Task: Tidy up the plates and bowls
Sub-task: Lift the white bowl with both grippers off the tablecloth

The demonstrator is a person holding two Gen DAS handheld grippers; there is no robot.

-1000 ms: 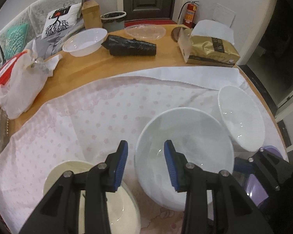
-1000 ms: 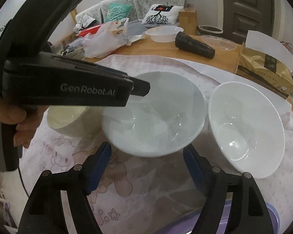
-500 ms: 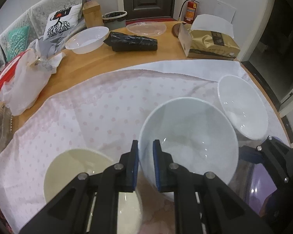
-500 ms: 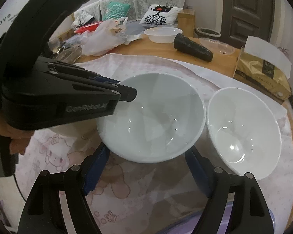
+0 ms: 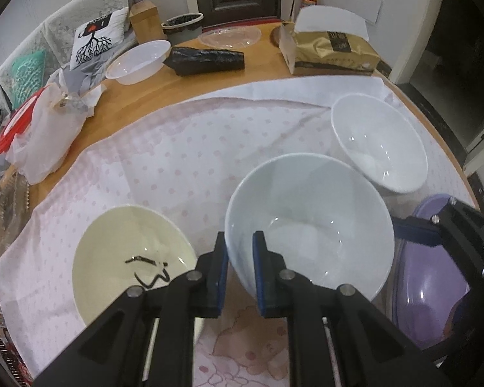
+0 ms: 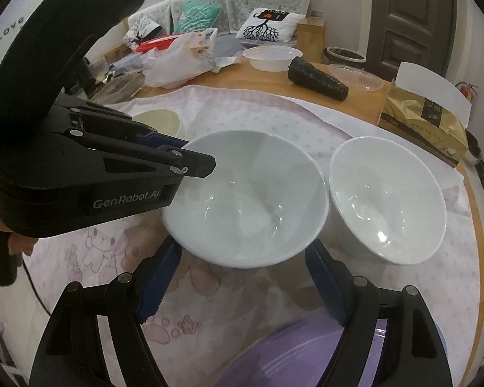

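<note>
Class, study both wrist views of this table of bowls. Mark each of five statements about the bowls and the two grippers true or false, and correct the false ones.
1. The left gripper is clamped on the rim of the pale blue-white ceramic bowl. True.
2. The right gripper holds the plain white ceramic bowl. False: its jaws stand open, holding nothing.
3. The cream bowl with a black squiggle is stacked inside another bowl. False: it sits alone on the cloth.
4. A purple plastic basin lies nearest the right gripper. True.
5. The white bowl is upside down. False: it faces up.

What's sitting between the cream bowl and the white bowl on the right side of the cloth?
The pale blue bowl, its rim pinched by the left gripper, lies between the cream bowl and white bowl; the left wrist view shows it.
</note>
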